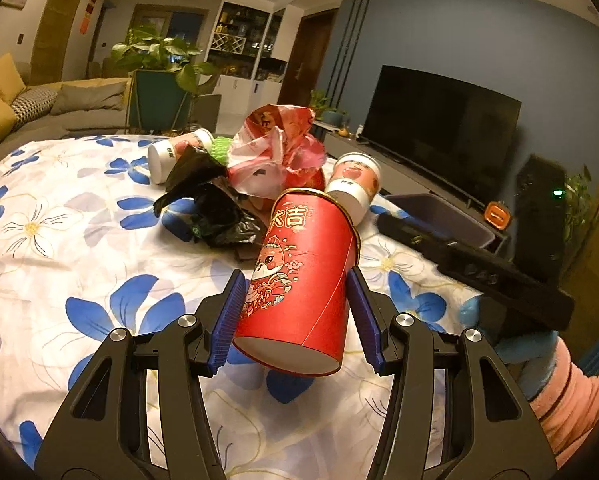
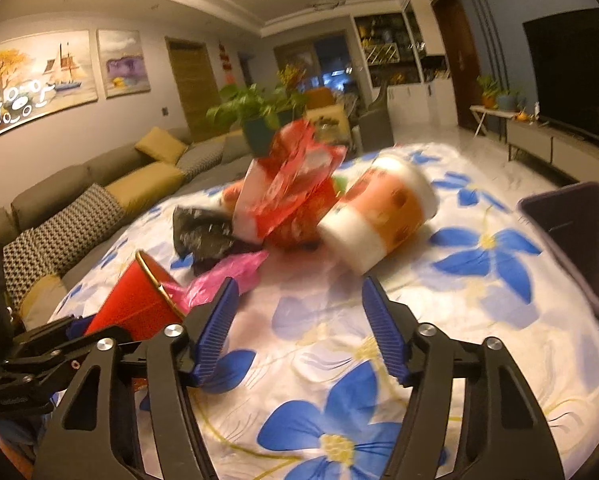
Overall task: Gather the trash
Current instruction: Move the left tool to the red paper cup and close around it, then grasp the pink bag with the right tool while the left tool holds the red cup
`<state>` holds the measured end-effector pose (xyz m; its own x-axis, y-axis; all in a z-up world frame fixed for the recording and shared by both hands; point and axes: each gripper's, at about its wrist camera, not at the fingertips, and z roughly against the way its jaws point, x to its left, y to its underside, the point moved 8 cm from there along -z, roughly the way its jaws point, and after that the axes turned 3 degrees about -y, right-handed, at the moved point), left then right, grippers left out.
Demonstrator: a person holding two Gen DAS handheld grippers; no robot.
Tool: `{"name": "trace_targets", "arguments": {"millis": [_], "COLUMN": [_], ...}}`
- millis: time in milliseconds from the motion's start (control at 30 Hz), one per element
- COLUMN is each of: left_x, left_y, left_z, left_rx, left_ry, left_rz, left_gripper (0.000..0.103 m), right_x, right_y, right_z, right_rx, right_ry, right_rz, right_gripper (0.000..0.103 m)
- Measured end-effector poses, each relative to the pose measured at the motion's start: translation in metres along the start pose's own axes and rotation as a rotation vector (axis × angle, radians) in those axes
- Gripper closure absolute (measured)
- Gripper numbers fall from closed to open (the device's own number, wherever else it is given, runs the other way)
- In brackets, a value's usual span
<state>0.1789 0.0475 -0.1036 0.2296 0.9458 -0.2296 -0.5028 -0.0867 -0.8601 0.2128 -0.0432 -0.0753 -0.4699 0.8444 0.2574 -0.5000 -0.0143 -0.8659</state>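
The left claw (image 1: pixel 295 304) holds the red paper cup (image 1: pixel 305 276) lifted clear of the flowered cloth (image 1: pixel 59 248) that covers the desk, one blue pad against each side of the cup's body. The cup is tilted, with its gold-rimmed mouth pointing away toward the pile. It appears gripped round the middle so it can be carried sideways without being crushed.

The rest of the trash sits heaped in the middle of the desk: a black plastic bag (image 1: pixel 211 200), a crumpled red-and-white plastic bag (image 1: pixel 275 148), and two white paper cups (image 1: pixel 355 184) lying on their sides.

A dark bin (image 2: pixel 579 240) stands at the desk's right edge, close enough for short drops.

The right claw (image 2: pixel 295 328) hangs over the cloth with its jaws spread and nothing between them. It faces the nearer white paper cup, likely its next target. That view is motion-blurred.
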Motion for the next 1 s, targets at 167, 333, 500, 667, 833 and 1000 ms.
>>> {"name": "trace_targets", "arguments": {"millis": [167,333,500,667,833,1000], "left_x": [0.003,0.01,0.013,0.017,0.019,0.019], "left_y": [0.012,0.023,0.025,0.027,0.027,0.027], "left_z": [-0.005,-0.006,-0.002,-0.003,-0.003,-0.003], "left_rx": [0.036,0.065,0.065,0.065,0.06,0.057], "left_ry": [-0.007,-0.009,-0.003,0.002,0.01,0.018], "left_rz": [-0.015,-0.015,-0.019,-0.015,-0.012,-0.009], "left_gripper": [0.052,0.052,0.052,0.052,0.051,0.051], "right_x": [0.011,0.021,0.028,0.028,0.023,0.018], "right_y": [0.004,0.008,0.013,0.015,0.019,0.019], "right_z": [-0.015,-0.03,-0.044,-0.055,-0.06,-0.063], "right_rx": [0.038,0.09,0.145,0.191,0.248,0.27], "right_ry": [-0.041,-0.097,-0.149,-0.198,-0.243,-0.266], "right_rz": [0.007,0.013,0.001,-0.036,-0.087,-0.122], "right_gripper": [0.049,0.06,0.063,0.073,0.074,0.076]}}
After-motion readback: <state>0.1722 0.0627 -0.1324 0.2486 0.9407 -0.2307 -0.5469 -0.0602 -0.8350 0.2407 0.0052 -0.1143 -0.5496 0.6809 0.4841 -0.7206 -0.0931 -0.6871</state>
